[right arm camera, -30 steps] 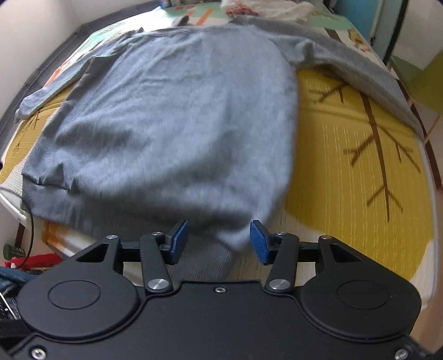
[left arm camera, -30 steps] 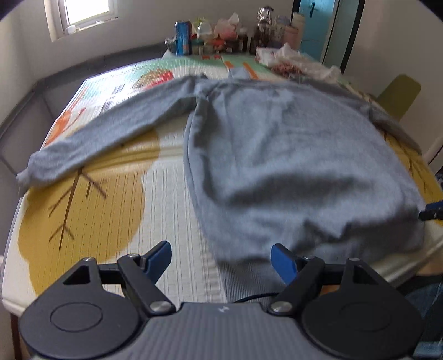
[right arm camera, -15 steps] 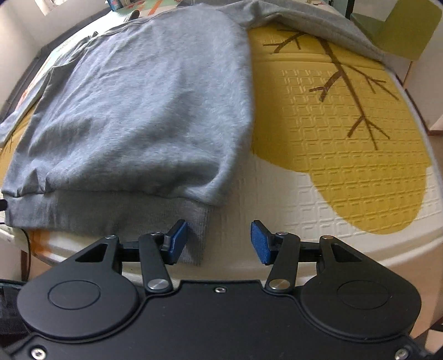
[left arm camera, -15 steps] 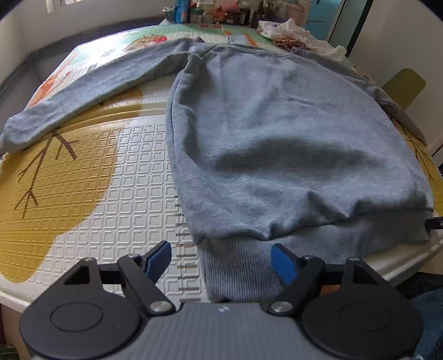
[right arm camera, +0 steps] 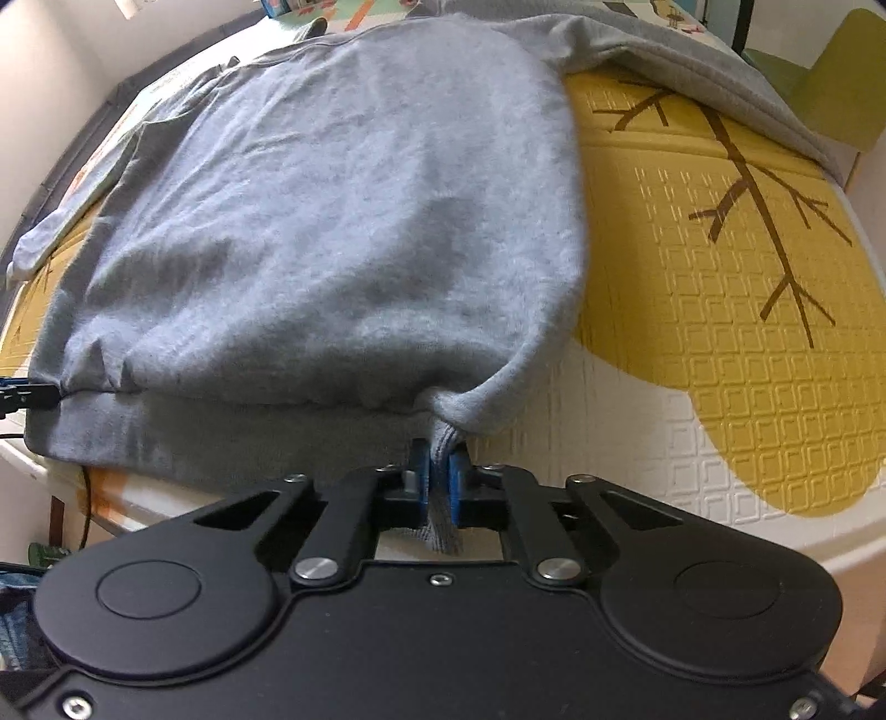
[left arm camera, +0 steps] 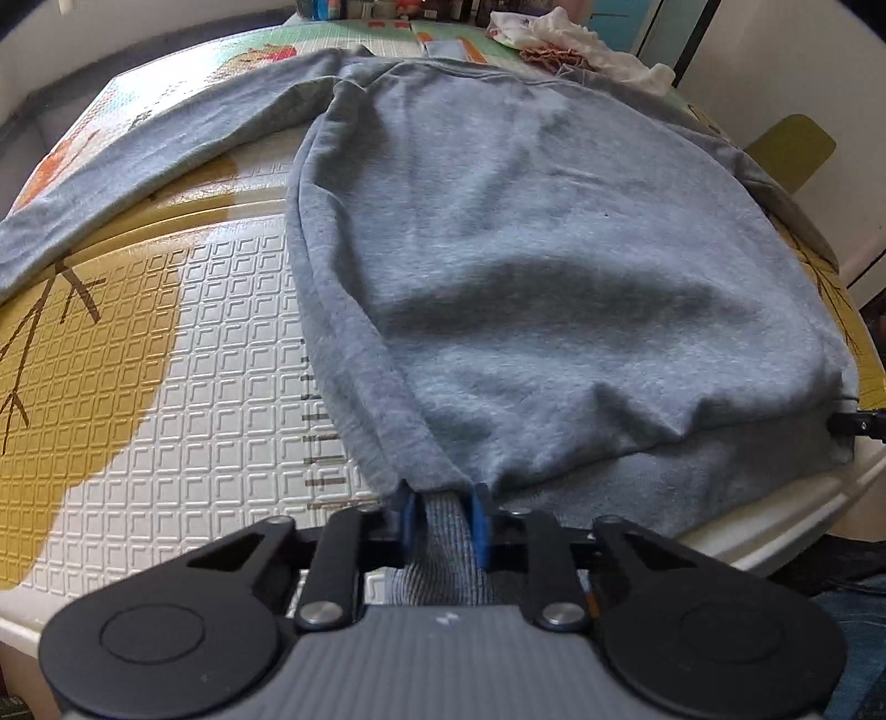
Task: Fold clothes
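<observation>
Embossed foam matting in white and mustard yellow with brown branch prints point(left arm camera: 183, 387) covered the surface. On it, seen from the left wrist, a grey long-sleeved fleece sweatshirt point(left arm camera: 554, 249) lay spread flat, hem toward the near edge, one sleeve stretched out to the left. The left gripper point(left arm camera: 443, 518) had its blue-padded jaws clamped on the ribbed hem at the garment's near left corner, fabric bunched between them. Crumpled white cloth point(left arm camera: 581, 39) and blurred containers sat at the far end, with an olive-green chair back point(left arm camera: 792, 149) beyond the right edge.

From the right wrist, the sweatshirt point(right arm camera: 343, 210) filled the left half of the mat point(right arm camera: 720, 332). The right gripper point(right arm camera: 440, 487) had its jaws pressed together on the hem's near right corner, ribbing hanging below them.
</observation>
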`<move>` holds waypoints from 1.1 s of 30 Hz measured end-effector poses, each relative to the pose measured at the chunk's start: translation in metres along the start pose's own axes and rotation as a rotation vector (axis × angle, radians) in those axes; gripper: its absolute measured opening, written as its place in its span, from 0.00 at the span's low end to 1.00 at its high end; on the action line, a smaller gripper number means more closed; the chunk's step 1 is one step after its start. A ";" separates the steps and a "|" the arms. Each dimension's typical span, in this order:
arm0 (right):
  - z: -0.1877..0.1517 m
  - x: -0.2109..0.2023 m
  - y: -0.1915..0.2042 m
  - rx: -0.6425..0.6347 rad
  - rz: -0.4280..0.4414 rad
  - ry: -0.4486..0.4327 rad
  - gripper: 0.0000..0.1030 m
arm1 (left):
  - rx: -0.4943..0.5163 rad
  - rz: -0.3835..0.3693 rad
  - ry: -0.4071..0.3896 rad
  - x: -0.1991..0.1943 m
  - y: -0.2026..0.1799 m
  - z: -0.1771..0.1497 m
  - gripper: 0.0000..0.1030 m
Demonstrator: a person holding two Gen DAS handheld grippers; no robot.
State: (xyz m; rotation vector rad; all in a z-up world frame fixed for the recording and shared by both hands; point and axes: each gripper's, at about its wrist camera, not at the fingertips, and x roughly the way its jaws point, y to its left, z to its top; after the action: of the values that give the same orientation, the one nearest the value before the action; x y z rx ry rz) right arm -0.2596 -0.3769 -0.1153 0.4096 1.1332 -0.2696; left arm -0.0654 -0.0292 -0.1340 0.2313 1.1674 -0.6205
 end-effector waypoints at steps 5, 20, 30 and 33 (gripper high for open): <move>0.011 -0.023 0.002 -0.037 0.014 -0.006 0.05 | 0.054 -0.005 -0.012 -0.022 -0.008 0.008 0.15; 0.047 -0.067 0.008 -0.068 -0.011 0.088 0.04 | 0.076 0.044 0.035 -0.042 -0.012 0.026 0.15; 0.020 0.004 0.005 -0.071 -0.070 0.201 0.05 | 0.113 0.149 0.157 0.007 -0.013 0.004 0.35; 0.018 0.004 0.004 -0.101 -0.072 0.196 0.09 | 0.114 0.161 0.146 0.005 -0.012 0.005 0.49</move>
State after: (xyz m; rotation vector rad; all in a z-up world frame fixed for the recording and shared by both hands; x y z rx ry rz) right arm -0.2422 -0.3815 -0.1114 0.3107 1.3494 -0.2374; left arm -0.0670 -0.0431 -0.1348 0.4695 1.2407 -0.5359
